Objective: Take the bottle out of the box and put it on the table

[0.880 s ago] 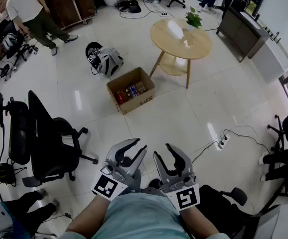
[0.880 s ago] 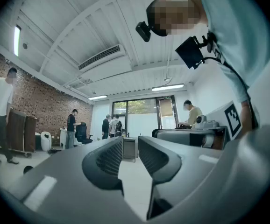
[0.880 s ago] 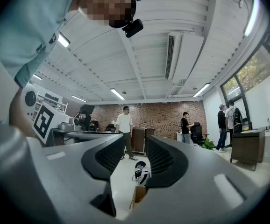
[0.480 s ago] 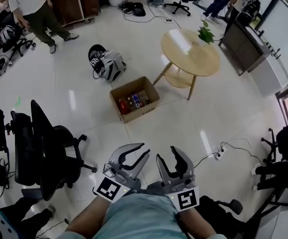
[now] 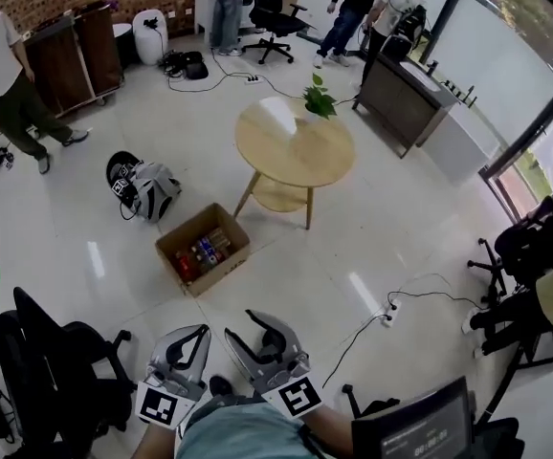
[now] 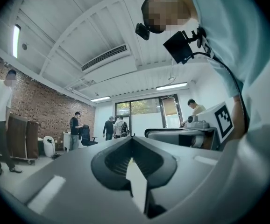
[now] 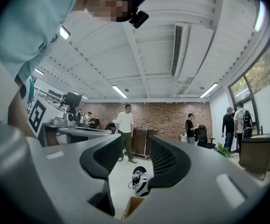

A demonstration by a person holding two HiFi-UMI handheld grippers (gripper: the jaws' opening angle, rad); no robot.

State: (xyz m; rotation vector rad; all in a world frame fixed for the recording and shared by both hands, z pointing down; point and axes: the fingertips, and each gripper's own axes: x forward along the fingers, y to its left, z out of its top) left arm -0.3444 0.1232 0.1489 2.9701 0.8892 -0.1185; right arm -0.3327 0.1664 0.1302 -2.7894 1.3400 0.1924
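Bottles (image 5: 201,253) lie in the cardboard box (image 5: 227,268).

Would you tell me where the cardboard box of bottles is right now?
In the head view the cardboard box sits on the floor left of centre, between the grey backpack and the round wooden table.

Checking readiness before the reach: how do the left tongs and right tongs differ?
The left tongs have touching tips; the right tongs have tips apart. The right tongs' view catches a corner of the box; the left tongs' view shows none. Both are empty, held close to the person's body.
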